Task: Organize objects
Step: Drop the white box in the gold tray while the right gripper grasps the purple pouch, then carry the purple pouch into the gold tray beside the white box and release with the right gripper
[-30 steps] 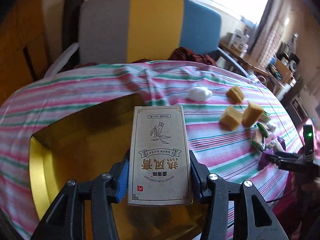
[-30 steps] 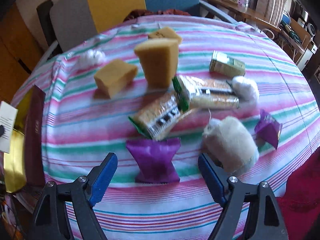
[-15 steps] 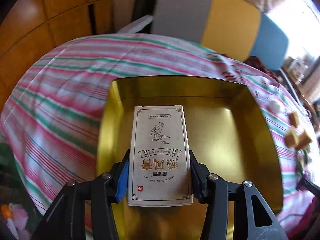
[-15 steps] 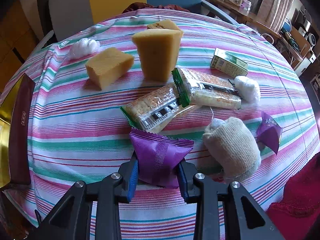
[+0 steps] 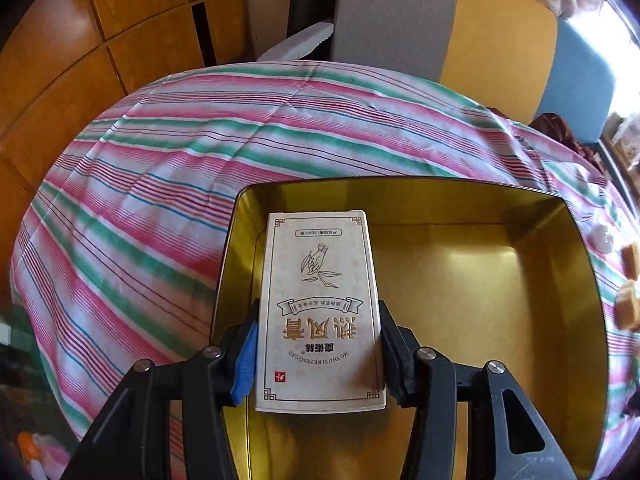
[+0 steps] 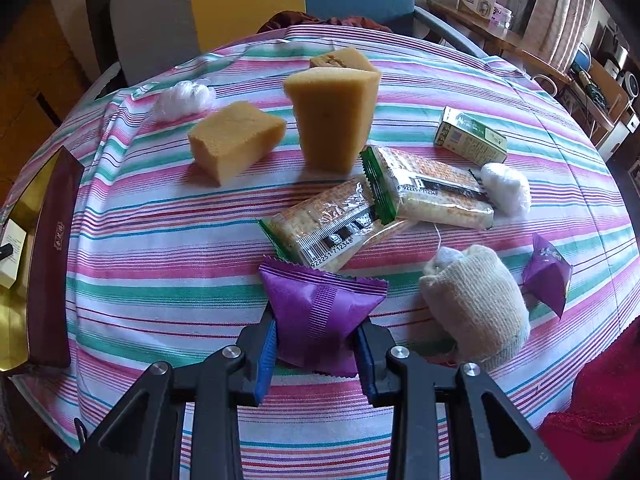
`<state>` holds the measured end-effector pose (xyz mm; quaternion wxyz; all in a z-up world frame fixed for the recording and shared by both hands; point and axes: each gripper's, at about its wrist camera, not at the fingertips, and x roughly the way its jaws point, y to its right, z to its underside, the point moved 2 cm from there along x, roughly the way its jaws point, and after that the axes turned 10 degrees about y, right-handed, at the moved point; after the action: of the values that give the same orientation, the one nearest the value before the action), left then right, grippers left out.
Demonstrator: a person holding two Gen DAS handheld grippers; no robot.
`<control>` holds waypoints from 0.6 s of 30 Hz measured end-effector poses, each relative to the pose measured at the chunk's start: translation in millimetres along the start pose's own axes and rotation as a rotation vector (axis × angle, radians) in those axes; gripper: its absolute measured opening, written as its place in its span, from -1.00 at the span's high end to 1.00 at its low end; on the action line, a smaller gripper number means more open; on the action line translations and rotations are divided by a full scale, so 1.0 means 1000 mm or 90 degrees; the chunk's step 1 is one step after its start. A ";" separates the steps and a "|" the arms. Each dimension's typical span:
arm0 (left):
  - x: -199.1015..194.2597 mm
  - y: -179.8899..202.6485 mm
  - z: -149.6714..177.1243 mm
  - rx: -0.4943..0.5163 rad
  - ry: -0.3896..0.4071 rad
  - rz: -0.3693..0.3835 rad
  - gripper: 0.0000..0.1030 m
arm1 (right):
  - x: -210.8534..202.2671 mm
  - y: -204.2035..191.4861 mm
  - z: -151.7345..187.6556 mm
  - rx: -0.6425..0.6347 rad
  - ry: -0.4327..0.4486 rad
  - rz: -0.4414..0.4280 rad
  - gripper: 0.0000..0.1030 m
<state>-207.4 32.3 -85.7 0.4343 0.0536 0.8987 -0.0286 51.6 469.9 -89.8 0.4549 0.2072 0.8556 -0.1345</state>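
Our left gripper clamps cream box over gold tin, near left wall: lower, release. Right gripper pinches purple packet: lift, carry left.

The white box has upside-down letters that say "MO SHU SI RE FENG GAO", with big gold Chinese signs above them. A cracker pack shows the number "92225 712348" by its black bars.

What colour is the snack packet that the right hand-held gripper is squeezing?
Purple, with a ribbed seam down its middle: the foil snack packet shows best in the right wrist view.
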 end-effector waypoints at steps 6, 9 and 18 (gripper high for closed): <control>0.011 0.005 -0.007 0.006 0.001 -0.020 -0.01 | -0.001 0.000 0.000 0.000 0.000 0.000 0.35; 0.011 0.005 -0.007 0.002 0.002 -0.029 -0.02 | -0.002 0.000 0.000 0.000 0.002 0.001 0.35; -0.030 0.007 -0.010 0.013 0.058 0.005 -0.33 | -0.002 0.000 0.000 -0.003 0.003 0.005 0.36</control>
<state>-195.8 37.6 -55.7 0.3927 0.0627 0.9169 -0.0338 52.6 469.3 -88.6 0.4538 0.2099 0.8562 -0.1300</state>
